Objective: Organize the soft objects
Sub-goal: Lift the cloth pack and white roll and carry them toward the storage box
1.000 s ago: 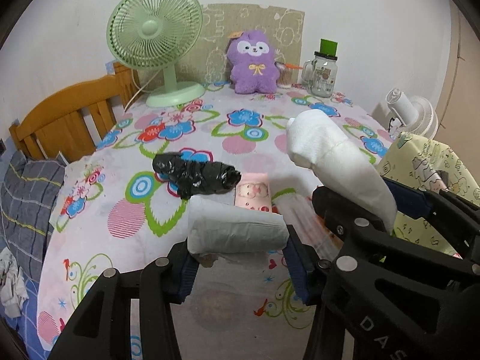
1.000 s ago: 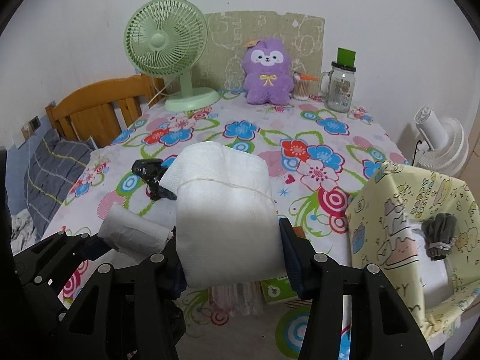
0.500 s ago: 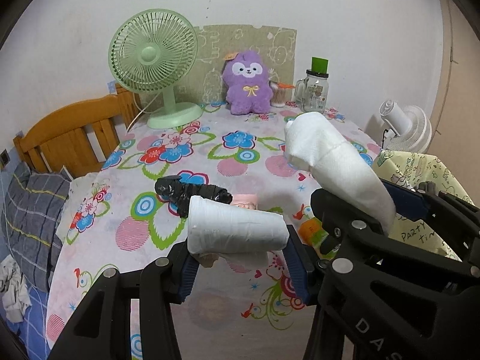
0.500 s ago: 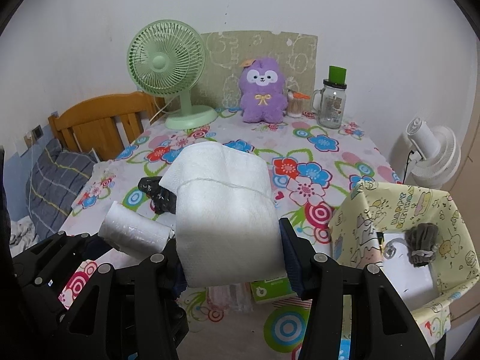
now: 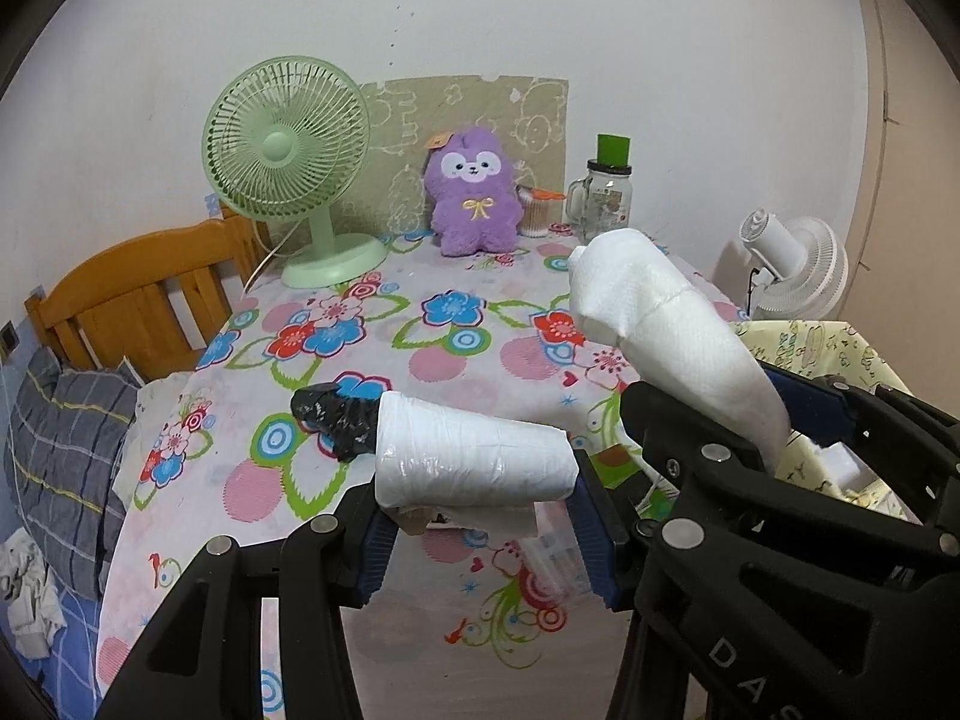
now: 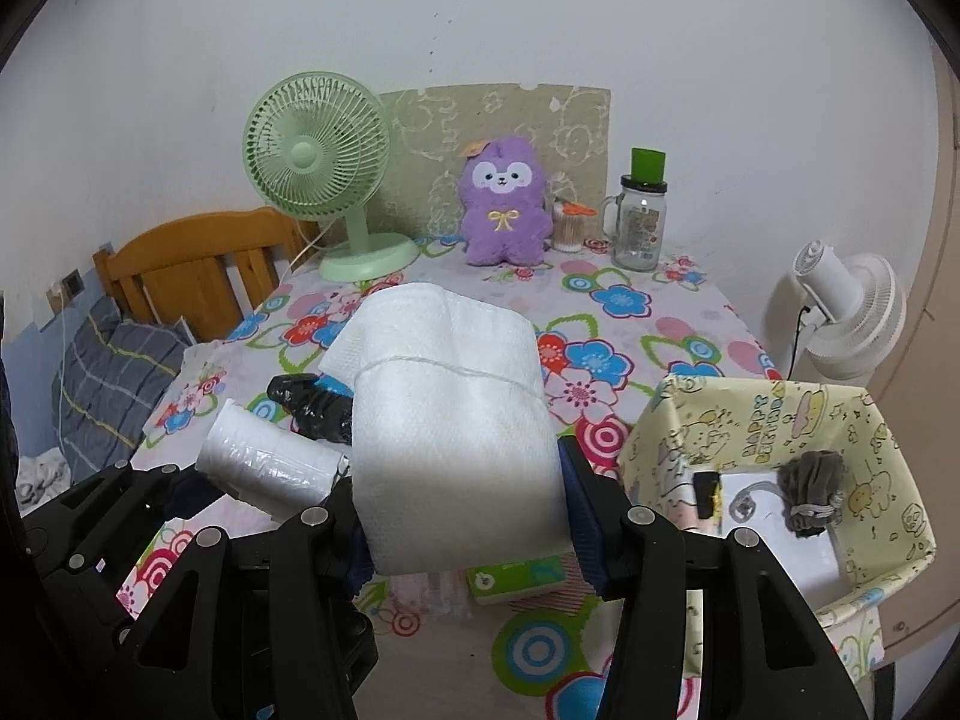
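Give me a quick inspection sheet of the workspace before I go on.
Surface: table under a flowered cloth.
Job's things: white plastic-wrapped roll in the left gripper; tied white paper-towel bundle in the right gripper; black plastic bundle on the cloth; yellow patterned box at the table's right edge, with a grey cloth bundle inside.
Clutter: green tissue pack, purple plush, glass jar mug, green desk fan.
Grippers: both closed on their loads, raised off the cloth.
Cables: green fan's cord; white fan's dark cord.
Surroundings: wooden chair, white fan, plaid pillow.
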Demonstrator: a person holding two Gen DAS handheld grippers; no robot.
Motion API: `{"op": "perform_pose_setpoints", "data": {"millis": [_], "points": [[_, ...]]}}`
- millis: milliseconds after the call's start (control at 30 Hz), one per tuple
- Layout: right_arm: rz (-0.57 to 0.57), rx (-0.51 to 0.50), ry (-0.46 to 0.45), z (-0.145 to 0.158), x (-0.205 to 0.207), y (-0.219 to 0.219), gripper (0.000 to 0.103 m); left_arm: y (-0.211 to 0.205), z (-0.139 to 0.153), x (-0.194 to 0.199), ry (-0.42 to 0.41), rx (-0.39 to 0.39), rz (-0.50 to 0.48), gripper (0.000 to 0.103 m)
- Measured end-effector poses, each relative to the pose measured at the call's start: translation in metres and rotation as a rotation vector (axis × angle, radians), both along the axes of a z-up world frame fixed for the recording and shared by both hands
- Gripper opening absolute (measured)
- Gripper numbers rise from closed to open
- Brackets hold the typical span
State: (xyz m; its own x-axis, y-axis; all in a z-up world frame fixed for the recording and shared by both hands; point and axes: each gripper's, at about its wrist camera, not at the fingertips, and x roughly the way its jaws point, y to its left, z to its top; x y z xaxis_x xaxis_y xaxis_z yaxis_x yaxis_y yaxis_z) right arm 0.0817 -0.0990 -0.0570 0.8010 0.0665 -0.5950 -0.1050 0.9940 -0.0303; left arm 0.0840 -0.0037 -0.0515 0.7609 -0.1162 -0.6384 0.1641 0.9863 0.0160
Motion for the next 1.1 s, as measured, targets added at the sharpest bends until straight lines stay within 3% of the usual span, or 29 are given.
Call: {"op": "perform_pose_setpoints", "data": {"millis": [1100], "points": [[-0.1,0.015,-0.066,0.032,-0.013,-0.082,0.055,-0.087,0.028,-0.001,-0.06,-0.008,-0.12,0.054]]}}
